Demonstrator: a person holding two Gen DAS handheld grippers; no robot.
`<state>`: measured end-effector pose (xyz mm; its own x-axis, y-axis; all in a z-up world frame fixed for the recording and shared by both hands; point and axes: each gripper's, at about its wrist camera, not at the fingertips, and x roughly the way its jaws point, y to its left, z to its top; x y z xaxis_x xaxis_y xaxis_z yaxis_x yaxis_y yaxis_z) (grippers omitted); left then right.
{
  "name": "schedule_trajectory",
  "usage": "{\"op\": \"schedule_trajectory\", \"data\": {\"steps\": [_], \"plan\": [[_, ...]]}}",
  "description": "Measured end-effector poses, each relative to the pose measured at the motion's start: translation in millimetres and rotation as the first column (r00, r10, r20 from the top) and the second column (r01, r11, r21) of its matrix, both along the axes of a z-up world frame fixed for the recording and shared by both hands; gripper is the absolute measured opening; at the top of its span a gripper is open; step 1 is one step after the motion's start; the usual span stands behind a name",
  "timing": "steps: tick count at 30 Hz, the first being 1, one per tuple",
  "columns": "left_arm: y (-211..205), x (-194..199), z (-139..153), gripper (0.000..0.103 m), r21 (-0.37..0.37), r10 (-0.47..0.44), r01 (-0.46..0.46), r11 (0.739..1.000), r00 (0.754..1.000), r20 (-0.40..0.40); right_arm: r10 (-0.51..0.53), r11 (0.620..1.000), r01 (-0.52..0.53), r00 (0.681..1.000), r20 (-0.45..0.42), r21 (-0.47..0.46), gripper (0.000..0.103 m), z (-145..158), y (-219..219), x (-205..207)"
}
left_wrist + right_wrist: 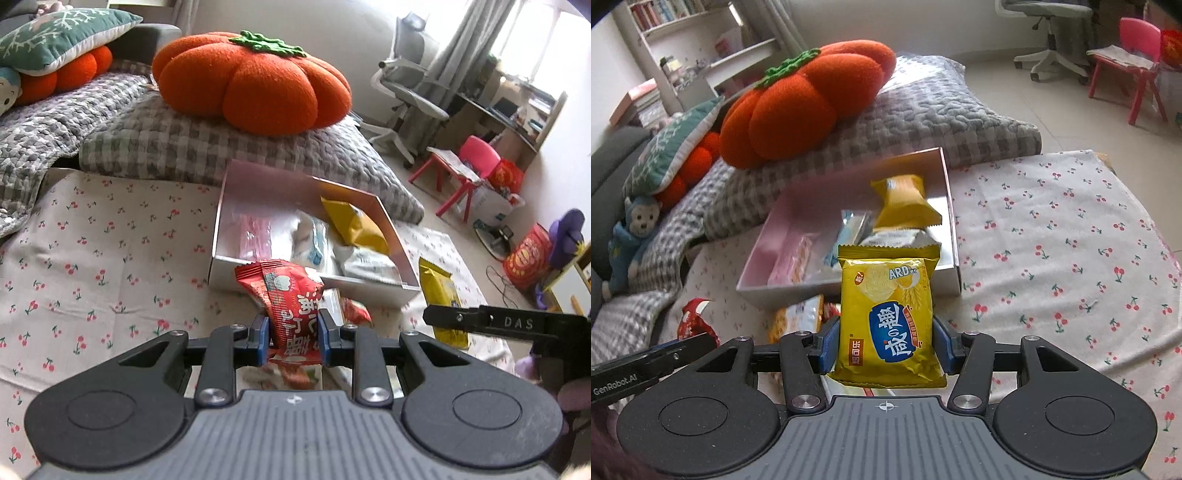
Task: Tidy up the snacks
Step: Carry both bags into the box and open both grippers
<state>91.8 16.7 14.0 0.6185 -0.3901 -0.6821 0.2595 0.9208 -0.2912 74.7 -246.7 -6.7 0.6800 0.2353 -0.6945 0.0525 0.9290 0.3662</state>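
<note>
My left gripper (293, 332) is shut on a red snack packet (291, 306), held upright just in front of the silver box (314, 284). My right gripper (884, 345) is shut on a yellow biscuit packet (888, 317), also held above the cloth near the box (849, 288). Inside the box lie a pink packet (790, 266), a yellow packet (905, 201) and white and blue packets (314, 243). In the left wrist view the right gripper's finger (491, 323) and its yellow packet (441, 295) show at the right. More loose packets (801, 317) lie on the cloth below.
A cherry-print cloth (92, 258) covers the surface. Behind the box are a grey checked quilt (177, 144) and an orange pumpkin cushion (255, 81). A red child's chair (465, 166), an office chair (406, 85) and bags stand on the floor to the right.
</note>
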Motion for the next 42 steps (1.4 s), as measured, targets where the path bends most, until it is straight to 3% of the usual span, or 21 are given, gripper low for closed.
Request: {"op": "schedule_trajectory", "data": {"steps": [8,16,27,36,42], "plan": [[-10.0,26.9,-0.9,0.023,-0.060,0.056,-0.057,0.997,0.998,-0.009,-0.050,0.999,0.049,0.998,0.031,0.008,0.051,5.2,3.0,17.1],[-32.1,66.3,-1.4,0.023,-0.070,0.026,-0.025,0.997,1.000,0.013,-0.054,0.997,0.050,0.996,0.068,0.061,0.051,4.3,2.8,45.2],[-39.1,99.9,-35.6,0.023,-0.077,0.006,-0.009,0.997,1.000,-0.029,-0.014,1.000,0.015,0.998,0.069,-0.022,0.051,-11.4,16.8,103.1],[-36.5,106.6,-50.4,0.024,-0.004,0.048,-0.048,0.999,0.998,-0.049,0.021,0.999,-0.019,0.999,0.045,-0.035,0.051,-26.2,27.9,139.2],[-27.3,105.6,-50.4,0.024,-0.012,0.069,-0.070,0.997,0.997,-0.039,0.023,0.999,-0.021,0.999,0.047,-0.046,0.051,-25.8,31.0,148.2]]}}
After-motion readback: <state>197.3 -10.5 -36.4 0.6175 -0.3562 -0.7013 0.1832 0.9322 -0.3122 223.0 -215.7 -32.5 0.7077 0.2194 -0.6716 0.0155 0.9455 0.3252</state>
